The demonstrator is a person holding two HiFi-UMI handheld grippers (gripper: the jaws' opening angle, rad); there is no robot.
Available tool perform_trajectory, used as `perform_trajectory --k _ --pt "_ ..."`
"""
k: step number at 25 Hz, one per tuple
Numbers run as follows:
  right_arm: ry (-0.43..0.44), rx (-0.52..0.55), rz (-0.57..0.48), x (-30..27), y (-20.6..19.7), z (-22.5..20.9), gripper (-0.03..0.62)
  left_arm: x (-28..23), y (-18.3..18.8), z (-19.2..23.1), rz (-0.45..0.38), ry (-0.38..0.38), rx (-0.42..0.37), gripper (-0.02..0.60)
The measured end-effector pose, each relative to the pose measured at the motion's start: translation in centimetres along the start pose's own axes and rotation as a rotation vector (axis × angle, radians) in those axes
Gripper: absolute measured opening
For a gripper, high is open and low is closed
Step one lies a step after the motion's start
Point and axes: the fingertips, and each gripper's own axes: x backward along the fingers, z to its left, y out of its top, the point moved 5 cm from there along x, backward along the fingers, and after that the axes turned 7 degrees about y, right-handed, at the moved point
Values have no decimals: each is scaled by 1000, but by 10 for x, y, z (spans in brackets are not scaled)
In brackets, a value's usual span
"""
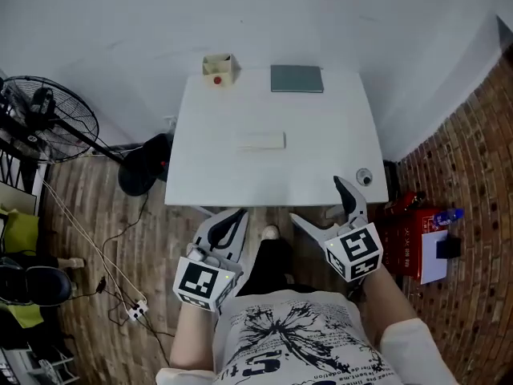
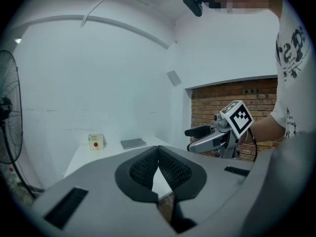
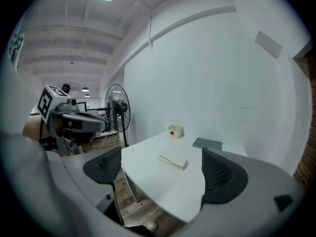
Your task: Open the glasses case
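One glasses case point(image 1: 260, 141), closed | left gripper point(image 1: 239, 215) pinched | right gripper point(image 1: 315, 198) agape

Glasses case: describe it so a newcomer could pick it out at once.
Find the white table against the white wall. The glasses case lies alone near its middle, a flat, pale, closed oblong. The cream box with a red dot and the dark grey pad sit at the far edge, both clearly off-centre.

white table point(image 1: 321, 167); wood floor point(image 1: 96, 215); brick wall point(image 1: 465, 151)
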Motion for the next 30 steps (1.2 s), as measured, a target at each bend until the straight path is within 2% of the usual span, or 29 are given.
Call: perform_trajectory --k 3,6,9,11,18,24,30 --pt "-8 14 38 -31 2 -24 512 -30 -11 21 17 3 22 14" --pt "-10 17 88 -67 5 -51 512 -65 -18 47 52 15 9 14" --pt "5 2 150 -105 3 -75 476 -101 -25 70 94 6 -5 14" --pt "17 0 192 -135 0 -91 474 -127 -34 88 122 0 6 14" --pt "91 11 407 -228 -36 -131 468 -203 -92 136 300 -41 47 14" --pt "154 49 535 -280 -62 -142 448 -243 -129 163 408 -55 115 14" --pt "162 95 594 -308 -80 -144 422 -267 -161 167 509 -114 153 14"
